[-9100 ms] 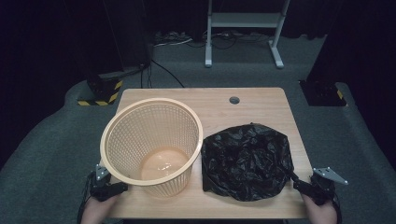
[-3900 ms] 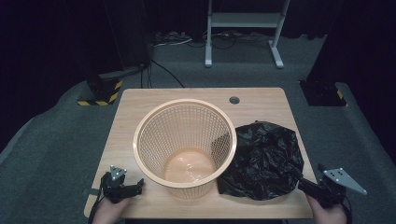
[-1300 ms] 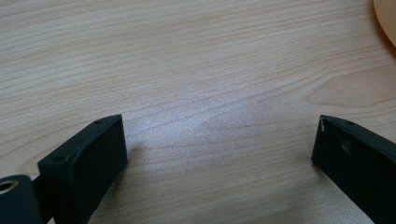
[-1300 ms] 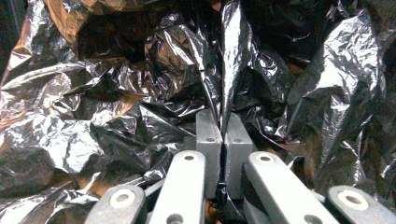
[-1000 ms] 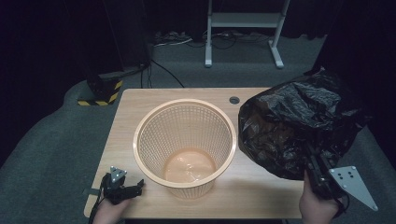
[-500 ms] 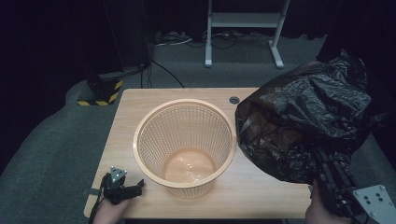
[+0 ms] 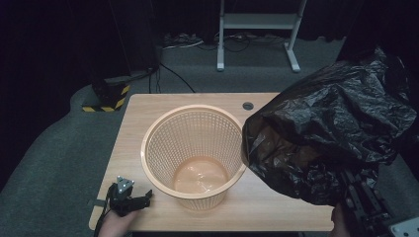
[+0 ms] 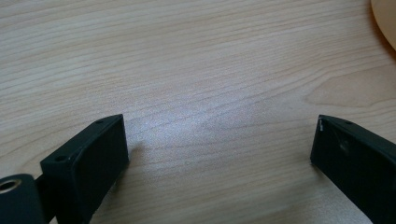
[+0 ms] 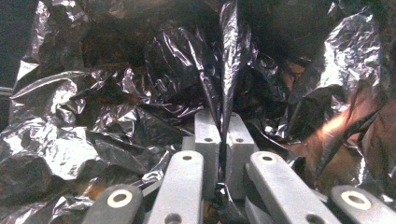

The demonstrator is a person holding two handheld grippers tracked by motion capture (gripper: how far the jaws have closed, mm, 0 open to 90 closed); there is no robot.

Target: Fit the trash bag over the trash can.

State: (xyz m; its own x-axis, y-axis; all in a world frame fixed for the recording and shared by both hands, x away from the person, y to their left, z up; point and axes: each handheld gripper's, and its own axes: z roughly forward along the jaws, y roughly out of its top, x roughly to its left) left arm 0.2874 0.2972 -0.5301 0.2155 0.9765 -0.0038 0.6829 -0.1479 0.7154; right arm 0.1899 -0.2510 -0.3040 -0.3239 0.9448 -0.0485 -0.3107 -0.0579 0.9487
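Change: since a second ago the black bin bag point(image 7: 331, 133) has been lifted higher and now billows wider above the table's right side; the basket and the left gripper have stayed put.
Bin bag: crumpled, glossy black plastic held in the air just right of the laundry basket point(image 7: 193, 153), its lower left edge overlapping the basket's right rim in the high view; whether they touch I cannot tell.
Right gripper point(image 9: 223, 135): jaws pressed together, pinching a thin fold of the bag between the pads; in the high view it sits below the bag, right of the basket point(image 7: 363, 200).
Laundry basket: orange, perforated plastic, upright and empty, standing on the wooden table point(image 7: 148, 106).
Left gripper point(image 7: 129, 200): resting on the table near the basket's lower left, jaws spread wide with nothing between them, bare wood in the gap.
Cable hole point(image 7: 248, 105): in the tabletop behind the basket.
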